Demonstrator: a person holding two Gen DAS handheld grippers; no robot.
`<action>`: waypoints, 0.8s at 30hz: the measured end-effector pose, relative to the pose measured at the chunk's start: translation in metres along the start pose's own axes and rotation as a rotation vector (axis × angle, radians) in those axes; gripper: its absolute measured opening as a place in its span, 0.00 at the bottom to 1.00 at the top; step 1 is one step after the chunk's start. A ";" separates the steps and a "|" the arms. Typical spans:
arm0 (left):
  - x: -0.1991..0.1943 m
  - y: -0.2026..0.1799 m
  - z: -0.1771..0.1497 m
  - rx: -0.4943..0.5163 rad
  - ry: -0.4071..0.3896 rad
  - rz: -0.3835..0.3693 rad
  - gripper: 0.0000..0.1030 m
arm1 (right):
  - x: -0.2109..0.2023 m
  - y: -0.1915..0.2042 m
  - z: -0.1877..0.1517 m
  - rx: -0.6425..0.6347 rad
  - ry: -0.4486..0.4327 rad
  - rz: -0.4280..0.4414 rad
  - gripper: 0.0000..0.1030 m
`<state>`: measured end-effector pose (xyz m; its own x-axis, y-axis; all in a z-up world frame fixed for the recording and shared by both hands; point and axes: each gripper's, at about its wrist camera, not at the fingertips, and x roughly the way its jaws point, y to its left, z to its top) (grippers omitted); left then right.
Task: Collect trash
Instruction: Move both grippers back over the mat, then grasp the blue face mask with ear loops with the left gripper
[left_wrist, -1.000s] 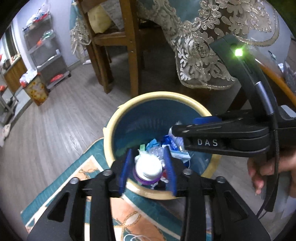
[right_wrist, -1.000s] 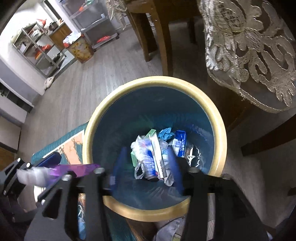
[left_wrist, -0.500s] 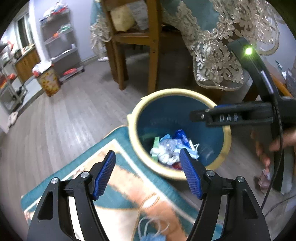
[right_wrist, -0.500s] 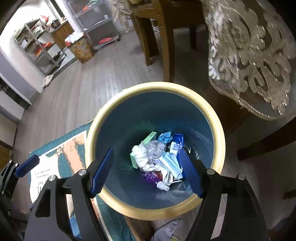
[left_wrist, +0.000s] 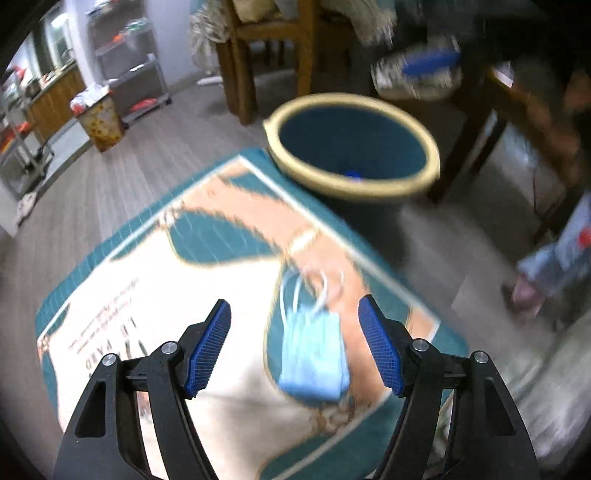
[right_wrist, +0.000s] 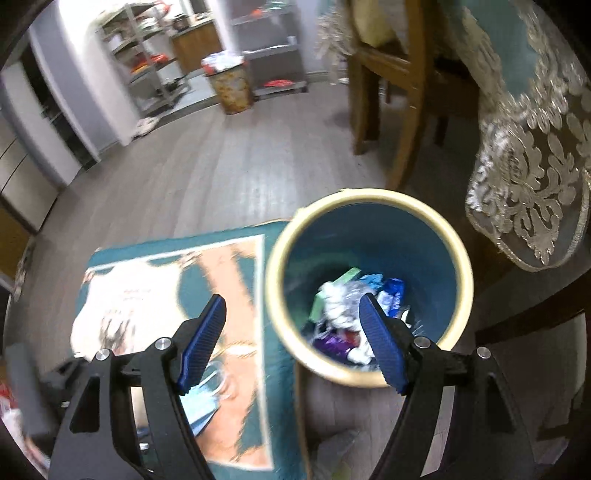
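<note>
A blue face mask (left_wrist: 314, 358) with white ear loops lies on the teal and orange rug (left_wrist: 177, 280). My left gripper (left_wrist: 295, 347) is open and empty, its fingers on either side of the mask from above. The blue bin with a cream rim (left_wrist: 354, 186) stands beyond the rug's far corner. In the right wrist view the bin (right_wrist: 369, 380) holds several scraps, among them a purple bottle (right_wrist: 332, 345). My right gripper (right_wrist: 291, 345) is open and empty above the bin's near rim. The mask (right_wrist: 207, 402) shows partly behind its left finger.
A wooden chair (right_wrist: 384, 74) and a table with a lace cloth (right_wrist: 532, 177) stand behind the bin. A dark table leg (left_wrist: 465, 140) is to the right of the bin. A crumpled wrapper (left_wrist: 565, 258) lies on the floor at right. Metal shelves (right_wrist: 155, 70) line the far wall.
My left gripper let the purple bottle drop into the bin, opened, and pulled back over the rug to the mask. My right gripper backed off to the left from the bin.
</note>
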<state>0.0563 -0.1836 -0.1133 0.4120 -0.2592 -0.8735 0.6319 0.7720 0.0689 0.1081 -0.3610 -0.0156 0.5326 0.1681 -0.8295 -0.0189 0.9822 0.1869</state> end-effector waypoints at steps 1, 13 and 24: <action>0.006 -0.002 -0.006 0.019 0.025 0.013 0.70 | -0.003 0.004 -0.005 -0.011 0.005 0.005 0.71; 0.016 0.012 -0.047 0.065 0.142 0.016 0.16 | -0.052 0.042 -0.070 -0.021 0.026 0.093 0.71; -0.002 0.043 -0.065 -0.034 0.141 0.078 0.15 | -0.035 0.083 -0.090 -0.107 0.056 0.108 0.71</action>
<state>0.0400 -0.1116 -0.1403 0.3607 -0.1154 -0.9255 0.5777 0.8067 0.1246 0.0115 -0.2781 -0.0183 0.4749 0.2745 -0.8361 -0.1649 0.9610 0.2219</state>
